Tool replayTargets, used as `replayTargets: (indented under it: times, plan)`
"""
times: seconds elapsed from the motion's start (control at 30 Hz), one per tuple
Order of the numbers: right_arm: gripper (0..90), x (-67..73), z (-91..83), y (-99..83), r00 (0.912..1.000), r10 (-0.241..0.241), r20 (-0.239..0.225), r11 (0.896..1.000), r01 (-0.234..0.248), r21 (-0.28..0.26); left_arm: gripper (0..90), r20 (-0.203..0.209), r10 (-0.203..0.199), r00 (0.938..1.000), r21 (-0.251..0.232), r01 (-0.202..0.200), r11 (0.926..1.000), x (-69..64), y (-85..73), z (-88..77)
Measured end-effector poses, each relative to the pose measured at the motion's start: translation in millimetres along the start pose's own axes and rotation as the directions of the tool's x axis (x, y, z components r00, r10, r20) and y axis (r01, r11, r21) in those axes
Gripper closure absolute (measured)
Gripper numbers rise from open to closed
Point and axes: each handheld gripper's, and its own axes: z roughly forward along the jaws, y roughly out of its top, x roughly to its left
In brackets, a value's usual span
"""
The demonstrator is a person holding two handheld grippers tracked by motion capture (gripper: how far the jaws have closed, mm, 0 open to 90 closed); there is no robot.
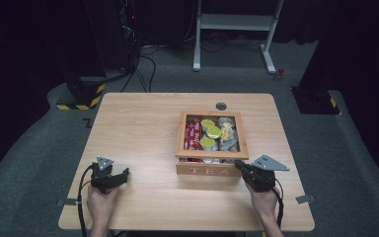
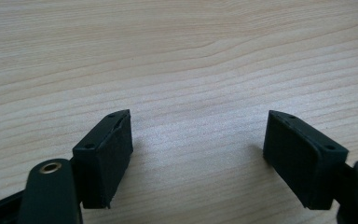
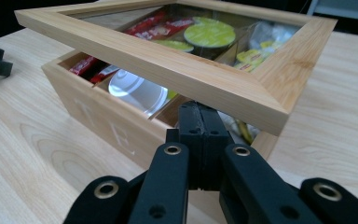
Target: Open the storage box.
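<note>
A wooden tea box (image 1: 208,170) marked TEA stands on the table right of centre. Its glass-paned lid (image 3: 177,70) is raised a little at the front, leaving a gap over the front wall (image 3: 107,126). Through the glass I see red packets (image 1: 192,134), yellow-green round pods (image 1: 210,133) and pale tea bags (image 1: 228,136). My right gripper (image 3: 200,109) is shut with nothing between its pads, its tips poked into the gap under the lid's front rail; it sits at the box's front right corner (image 1: 239,164). My left gripper (image 2: 198,140) rests open on bare wood at the front left (image 1: 124,174).
The wooden table (image 1: 138,128) has a round cable hole (image 1: 221,106) behind the box. Small grey tabs stick out at the front left edge (image 1: 67,202) and the front right edge (image 1: 301,199). A white stand (image 1: 237,24) is on the floor beyond.
</note>
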Motion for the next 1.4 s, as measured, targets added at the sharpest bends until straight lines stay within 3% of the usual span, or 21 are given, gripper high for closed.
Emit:
replayTargets:
  times: [0.5, 1.4]
  plan:
    - [90.0, -4.5, -7.5, 24.0, 0.9994, -0.032, 0.015, 0.998, 0.032, -0.046, 24.1, 0.000, -0.002, 1.0000, -0.001, 0.002, 1.0000, -0.1, 0.0, 0.1]
    - [90.0, -17.5, -13.0, 65.3, 0.9966, -0.078, 0.027, 0.994, 0.080, -0.072, 25.2, 0.008, 0.002, 1.0000, 0.000, -0.002, 1.0000, -0.3, -0.1, -0.4]
